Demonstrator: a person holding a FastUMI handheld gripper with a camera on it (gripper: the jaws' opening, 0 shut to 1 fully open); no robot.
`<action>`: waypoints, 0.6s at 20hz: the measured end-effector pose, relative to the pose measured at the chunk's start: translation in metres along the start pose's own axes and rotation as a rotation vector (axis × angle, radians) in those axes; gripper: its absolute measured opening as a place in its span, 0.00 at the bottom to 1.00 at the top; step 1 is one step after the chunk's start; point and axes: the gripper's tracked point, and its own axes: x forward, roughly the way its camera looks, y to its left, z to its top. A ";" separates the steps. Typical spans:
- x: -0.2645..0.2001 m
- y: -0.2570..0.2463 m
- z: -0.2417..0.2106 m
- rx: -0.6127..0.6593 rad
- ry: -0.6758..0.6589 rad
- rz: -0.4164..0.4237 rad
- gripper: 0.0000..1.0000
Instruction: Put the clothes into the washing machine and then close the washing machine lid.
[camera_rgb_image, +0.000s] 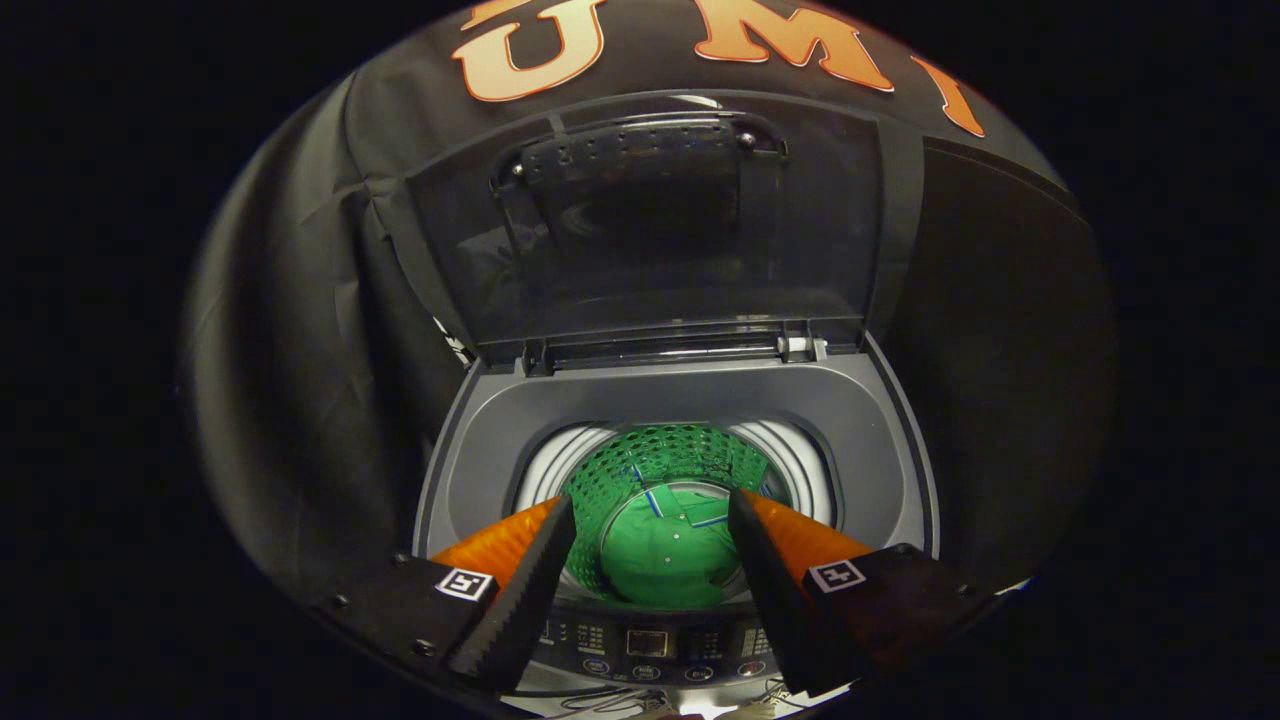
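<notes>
1. I am looking straight down into the washer (480, 420), with my gripper (650, 515) poised above its front edge and the control panel (650, 645) just beneath the fingers.
2. The fingers (545, 570) are spread apart and hold nothing; I see the drum (650, 460) through the gap between them.
3. The clothes (665, 555) lie at the bottom of the drum as a green garment, below and between the fingertips, clear of both fingers.
4. The drum wall shows green too, so I cannot tell whether that is its own colour or a reflection from the cloth.
5. I judge step 1 of 2 done: the garment is inside, nothing hangs over the rim, and I see no other clothing around the machine.
6. Step 2 is left: the lid (650, 230) stands fully raised behind the opening, tilted back on its hinges (800, 347) toward the booth wall.
7. My next move, as I read it, is to lift the gripper up and beyond the drum to reach the lid's upper edge and bring it forward and down.
8. The risk I see is the transparent lid slipping off a finger, or dropping hard once it passes the balance point.
</notes>
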 end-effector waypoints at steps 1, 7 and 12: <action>-0.007 0.001 0.002 0.006 -0.011 -0.004 0.99; -0.066 0.008 0.043 0.011 -0.201 0.001 0.99; -0.135 0.010 0.115 -0.016 -0.421 0.021 0.98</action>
